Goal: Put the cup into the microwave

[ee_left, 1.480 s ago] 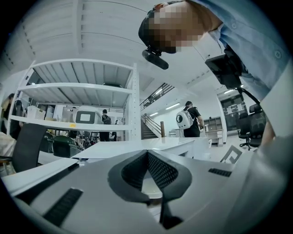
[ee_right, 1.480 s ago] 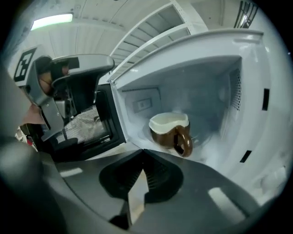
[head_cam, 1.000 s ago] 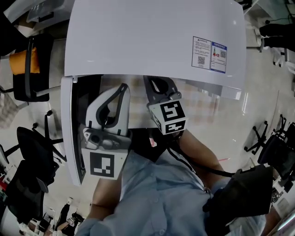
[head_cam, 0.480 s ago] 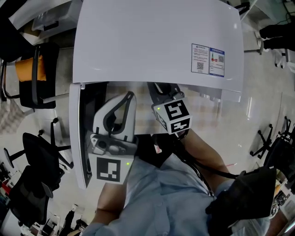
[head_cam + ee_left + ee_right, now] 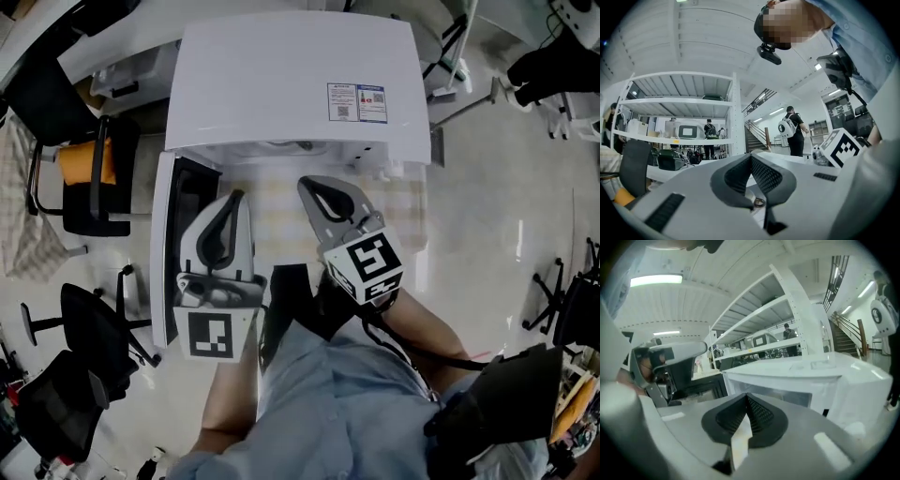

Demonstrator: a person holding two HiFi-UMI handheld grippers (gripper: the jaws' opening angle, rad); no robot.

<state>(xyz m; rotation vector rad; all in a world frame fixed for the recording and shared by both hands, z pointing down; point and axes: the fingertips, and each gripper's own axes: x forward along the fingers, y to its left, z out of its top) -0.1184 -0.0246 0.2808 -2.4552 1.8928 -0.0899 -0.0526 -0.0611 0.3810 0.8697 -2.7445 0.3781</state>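
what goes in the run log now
microwave door open | cup unseen | left tongs shut empty | right tongs shut empty

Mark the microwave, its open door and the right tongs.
microwave (image 5: 281,84), head view, white top panel.
open door (image 5: 165,262), head view, its white outer edge.
right tongs (image 5: 303,183), head view, shut tips.

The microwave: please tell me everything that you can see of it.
The microwave is a white box, seen from above in the head view. Its top looks smooth and plain, with two small printed stickers near the right front corner. Its door, white with a dark window, stands swung open at the left. A pale checked surface lies in front of it. No cup shows on or in it.
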